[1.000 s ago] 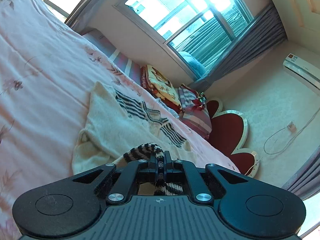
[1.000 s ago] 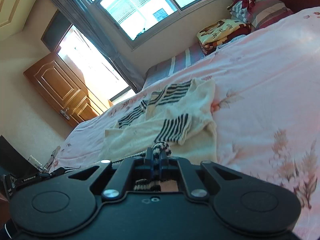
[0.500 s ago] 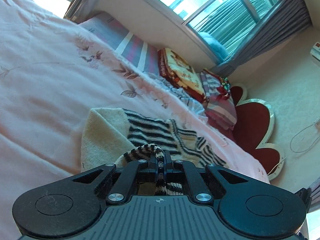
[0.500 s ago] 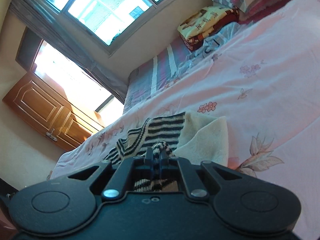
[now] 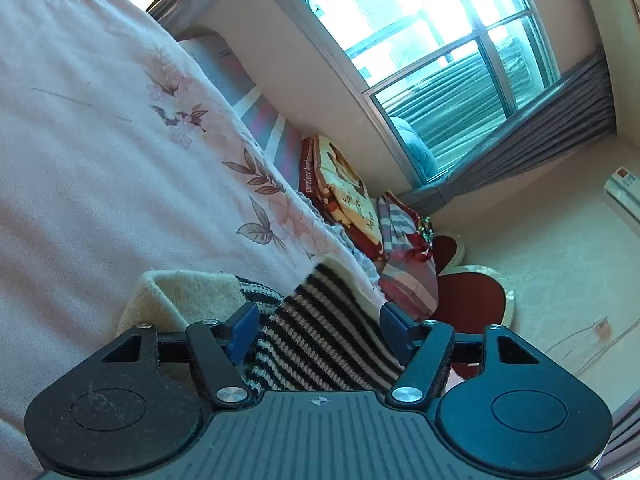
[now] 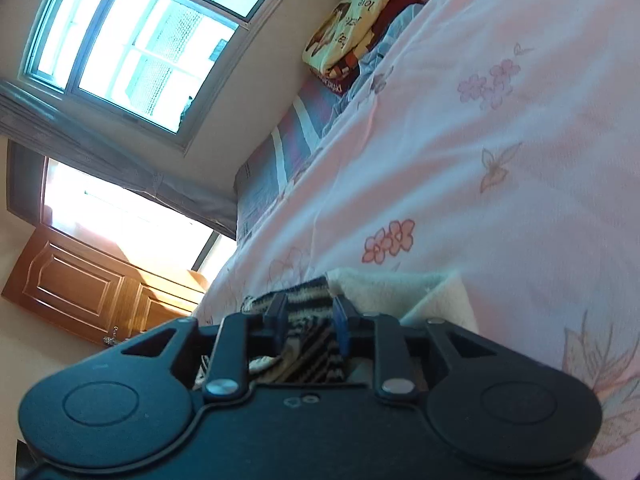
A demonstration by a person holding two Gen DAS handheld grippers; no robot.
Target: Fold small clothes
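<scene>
A small cream sweater (image 5: 182,300) with black-and-cream striped bands lies folded on the pink flowered bed sheet (image 5: 100,168). My left gripper (image 5: 319,326) sits low over it. Its jaws are opening wide, and the striped band (image 5: 332,300) lies loose between the blue pads (image 5: 244,326) without being pressed. In the right wrist view my right gripper (image 6: 308,318) is also low over the sweater (image 6: 400,290). Its jaws are opening by a narrow gap, with striped knit (image 6: 304,300) slack between them. The rest of the sweater is hidden under both grippers.
At the head of the bed are a folded picture blanket (image 5: 348,200), a striped pillow (image 5: 404,272) and a red heart-shaped headboard (image 5: 472,292). A window (image 5: 420,40) runs along the far wall. A wooden cabinet (image 6: 80,284) stands beyond the bed. Pink sheet (image 6: 500,152) stretches ahead.
Both grippers carried the striped edge forward and down across the sweater, doubling it over. They were shut on the knit before; now both pairs of jaws have parted and the fabric lies loose.
</scene>
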